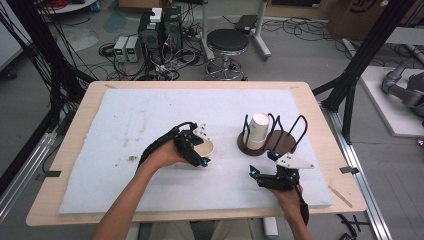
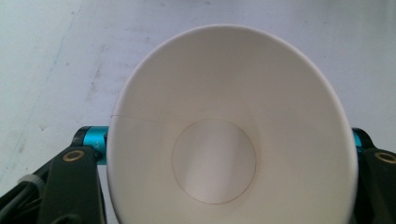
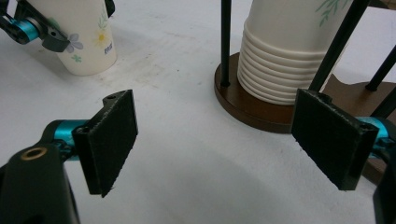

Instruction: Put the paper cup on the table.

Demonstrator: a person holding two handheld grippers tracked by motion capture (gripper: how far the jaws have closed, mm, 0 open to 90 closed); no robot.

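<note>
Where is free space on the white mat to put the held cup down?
The mat is bare to the left of the left gripper holding the cup, and along its far edge. It is crowded around the cup rack and right gripper.

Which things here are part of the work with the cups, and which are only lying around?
Part of the work:
- white paper cup with flower print, held in the left tool
- stack of upturned white paper cups
- dark brown round wooden stand with black wire hoops
- right tool, open

Only around:
- black round stool
- computer towers
</note>
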